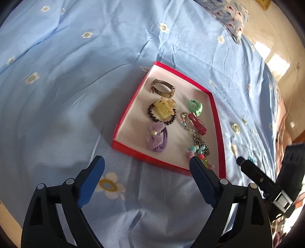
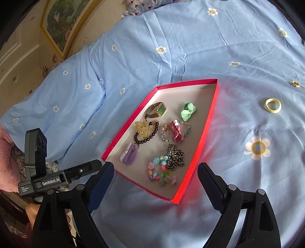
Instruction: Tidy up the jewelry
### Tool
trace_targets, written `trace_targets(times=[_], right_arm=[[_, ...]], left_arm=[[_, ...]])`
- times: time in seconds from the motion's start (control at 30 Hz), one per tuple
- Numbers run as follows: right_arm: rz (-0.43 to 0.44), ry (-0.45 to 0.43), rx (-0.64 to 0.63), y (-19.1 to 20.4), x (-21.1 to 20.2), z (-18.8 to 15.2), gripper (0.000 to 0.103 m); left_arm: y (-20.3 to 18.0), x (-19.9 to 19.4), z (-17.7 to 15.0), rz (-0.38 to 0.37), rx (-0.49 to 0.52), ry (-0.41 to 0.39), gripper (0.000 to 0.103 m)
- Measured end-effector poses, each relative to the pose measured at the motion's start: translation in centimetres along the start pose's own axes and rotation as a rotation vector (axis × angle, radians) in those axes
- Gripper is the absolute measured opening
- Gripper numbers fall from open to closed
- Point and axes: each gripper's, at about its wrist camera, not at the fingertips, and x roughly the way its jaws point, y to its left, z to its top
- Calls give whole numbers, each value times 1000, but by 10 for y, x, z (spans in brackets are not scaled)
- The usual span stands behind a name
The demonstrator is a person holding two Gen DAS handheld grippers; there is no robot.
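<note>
A red box (image 1: 124, 112) (image 2: 207, 122) with a white inside lies on the blue bedspread. In it are a watch (image 2: 157, 110), a yellow hair claw (image 2: 143, 129) on a dark bead bracelet (image 1: 160, 121), a purple bow tie (image 1: 157, 138), a green scrunchie (image 2: 187, 110), a red clip (image 1: 197, 123), a metal chain (image 2: 174, 156) and a pastel bead bracelet (image 2: 160, 171). A yellow ring (image 2: 273, 105) and a small gold piece (image 2: 295, 84) lie on the bedspread right of the box. My left gripper (image 1: 146, 163) and right gripper (image 2: 155, 169) are open and empty, near the box's front edge.
The flowered blue bedspread (image 1: 76, 76) covers the whole bed. A patterned pillow (image 1: 228, 15) lies at the head. A framed picture (image 2: 63, 24) hangs on the wall. The other gripper's body shows at each view's edge (image 1: 266, 183) (image 2: 47, 181).
</note>
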Motion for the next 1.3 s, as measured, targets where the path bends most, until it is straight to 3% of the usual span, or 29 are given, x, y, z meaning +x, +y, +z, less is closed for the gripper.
trace_targets(times=[0.1,0.23,0.63,0.7,0.77,0.87,1.0,1.3], right_arm=[[-35,-22,-27,-1,-4,-7,92],[-80,-49,-70,0,-9,-15,92],[-126,-124,-222,20,-35,-26,93],[-135,-145,-269,30,-45,-20,98],[-133,-164,-306,38,-54,-13,102],[-157,-195,-376,51,-64,-2,103],[-212,-171,-392,51,-54,-4,103],[-185,-102,-303,26,-28,-31,103]], left_arm=[[4,-3,-5,-5,-12,-17,91],[-1,-11,-15,41,20,-59,91],[-20,-33,-30,114,136,-121,94],[-26,-42,-27,116,157,-148,95],[-33,-55,-22,123,183,-196,103],[-41,-65,-18,184,205,-264,103],[-38,-57,-20,202,191,-265,103],[-45,-34,-43,246,244,-233,103]])
